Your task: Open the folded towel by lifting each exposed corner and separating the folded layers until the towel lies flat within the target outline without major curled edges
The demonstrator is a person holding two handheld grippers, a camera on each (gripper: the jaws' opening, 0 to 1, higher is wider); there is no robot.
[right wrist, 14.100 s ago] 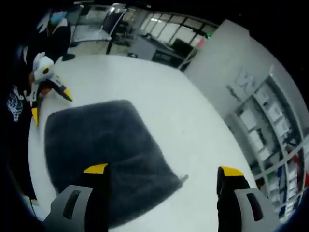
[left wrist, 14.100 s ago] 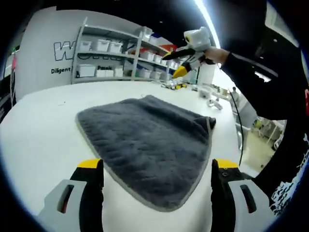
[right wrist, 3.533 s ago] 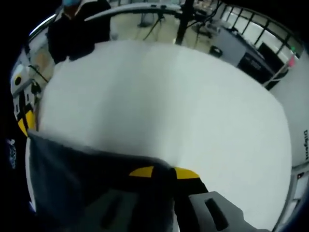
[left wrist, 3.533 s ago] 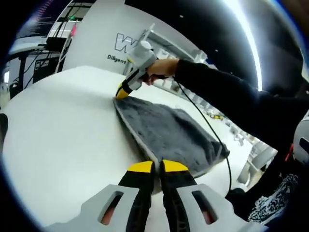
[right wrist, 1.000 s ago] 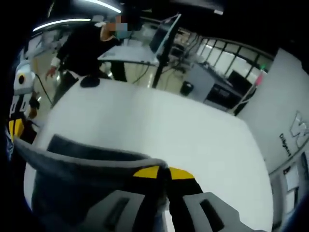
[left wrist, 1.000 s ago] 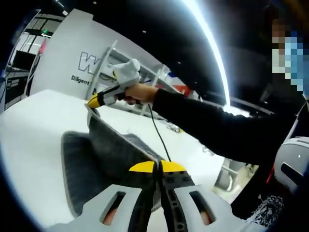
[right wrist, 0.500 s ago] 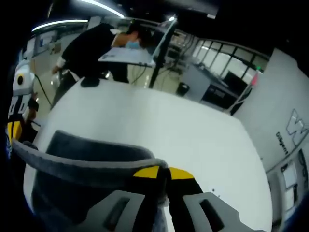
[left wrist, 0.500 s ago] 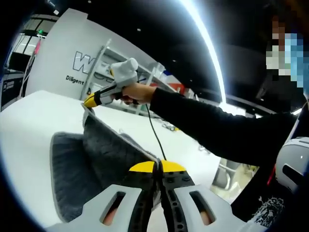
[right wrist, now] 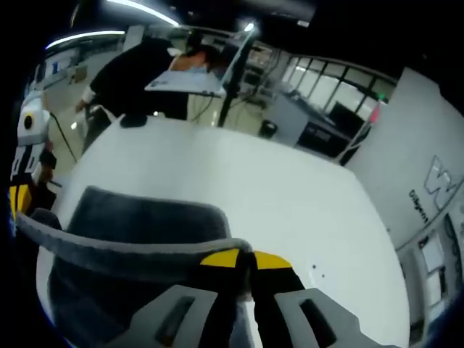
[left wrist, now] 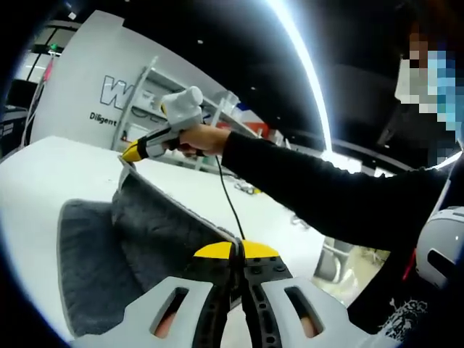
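The dark grey towel [left wrist: 159, 232] with a pale hem has its upper layer lifted off the white table, stretched taut between both grippers. My left gripper [left wrist: 237, 250] is shut on one corner of that hem at the bottom of the left gripper view. My right gripper [left wrist: 132, 152], held in a hand, is shut on the far corner. In the right gripper view my right gripper [right wrist: 246, 259] pinches the hem, which runs left to the left gripper [right wrist: 20, 197]. The towel's lower layer [right wrist: 145, 217] lies flat on the table beneath.
The white table [right wrist: 275, 181] stretches wide beyond the towel. A shelf unit with white bins [left wrist: 148, 90] stands against a lettered wall. A cable [left wrist: 228, 196] hangs from the right gripper. A person in black [right wrist: 141, 69] bends over a desk past the table.
Both grippers, open above the folded towel at first, have shut on its corners and lifted the top layer. In the last second, more of the lower layer has come into view.
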